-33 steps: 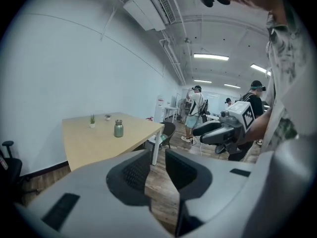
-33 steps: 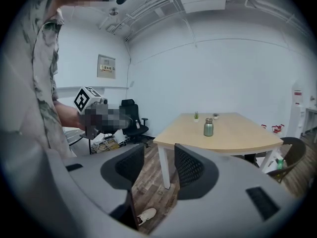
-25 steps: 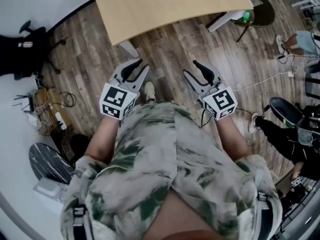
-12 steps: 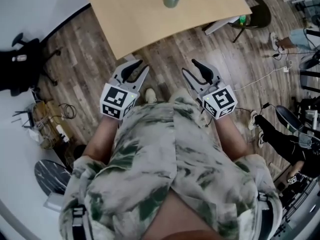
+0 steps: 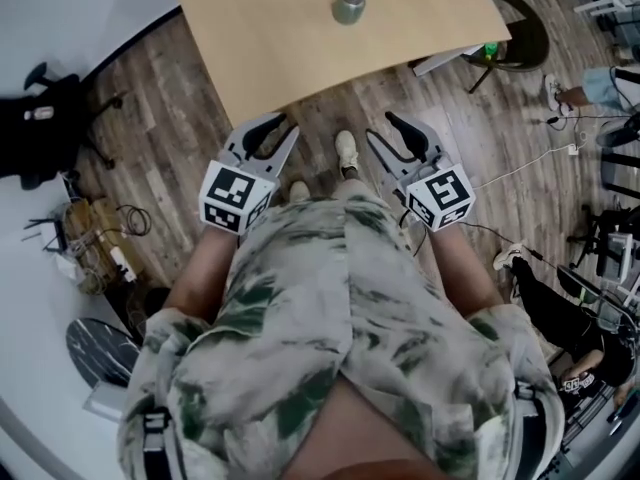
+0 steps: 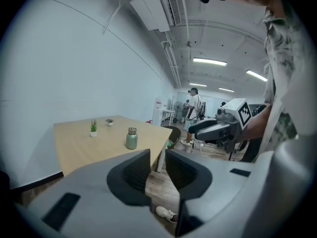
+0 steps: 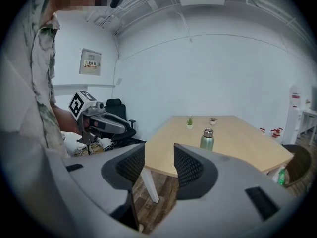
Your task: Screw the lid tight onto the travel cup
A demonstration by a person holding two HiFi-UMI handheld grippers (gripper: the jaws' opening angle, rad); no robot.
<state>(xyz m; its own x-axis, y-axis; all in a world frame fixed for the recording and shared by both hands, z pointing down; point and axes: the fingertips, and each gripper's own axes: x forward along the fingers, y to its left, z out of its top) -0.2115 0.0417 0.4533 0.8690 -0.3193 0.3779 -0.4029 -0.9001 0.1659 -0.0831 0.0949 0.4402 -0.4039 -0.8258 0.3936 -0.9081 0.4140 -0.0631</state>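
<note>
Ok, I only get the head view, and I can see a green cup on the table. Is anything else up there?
Observer: Yes, the right gripper view shows a small potted plant farther back than the cup.
Operator: Are the grippers holding stuff?
Observer: The left gripper is empty, its jaws a little apart.
Operator: And the other one?
Observer: The right gripper is empty too, jaws apart; the cup is well ahead of it.
</note>
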